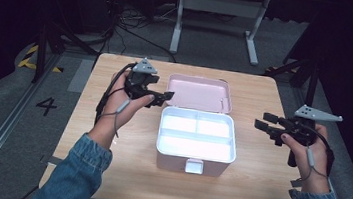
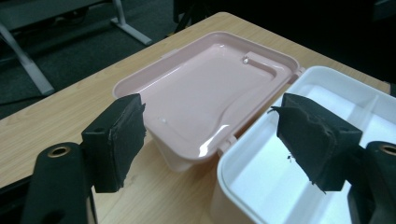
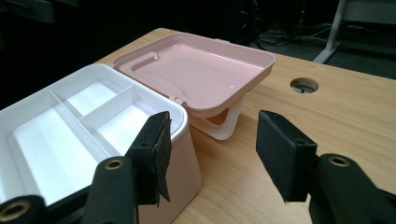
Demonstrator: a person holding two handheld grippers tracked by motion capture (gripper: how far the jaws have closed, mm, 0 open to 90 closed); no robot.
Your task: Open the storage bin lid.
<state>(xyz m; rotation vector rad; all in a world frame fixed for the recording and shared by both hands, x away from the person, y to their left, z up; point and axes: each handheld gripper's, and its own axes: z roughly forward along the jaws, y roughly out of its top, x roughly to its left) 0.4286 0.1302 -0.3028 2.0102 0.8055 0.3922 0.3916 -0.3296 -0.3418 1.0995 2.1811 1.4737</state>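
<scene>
Left tool point(image 1: 160, 96) is hanging released, jaws spread with nothing between them, just off the rear left corner of the pink box point(image 1: 194, 163), close to where the lid point(image 1: 199, 93) hinges. I'm holding it in my left hand point(image 1: 122, 104). From the left gripper view its pads are framing the lid's inner face point(image 2: 205, 93), touching neither lid nor box. Right tool point(image 1: 268, 126) is also released, jaws wide and empty, sitting to the right of the box, apart from it, pointing toward its side wall; my right hand point(image 1: 309, 152) is gripping it. Box is sitting mid-counter point(image 1: 106, 172), open, lid folded back flat behind it, propped on its white handle point(image 3: 224, 123). White tray point(image 1: 197, 134) inside the box is showing three compartments: two small ones toward the lid, one long one toward the front latch point(image 1: 194, 166).
</scene>
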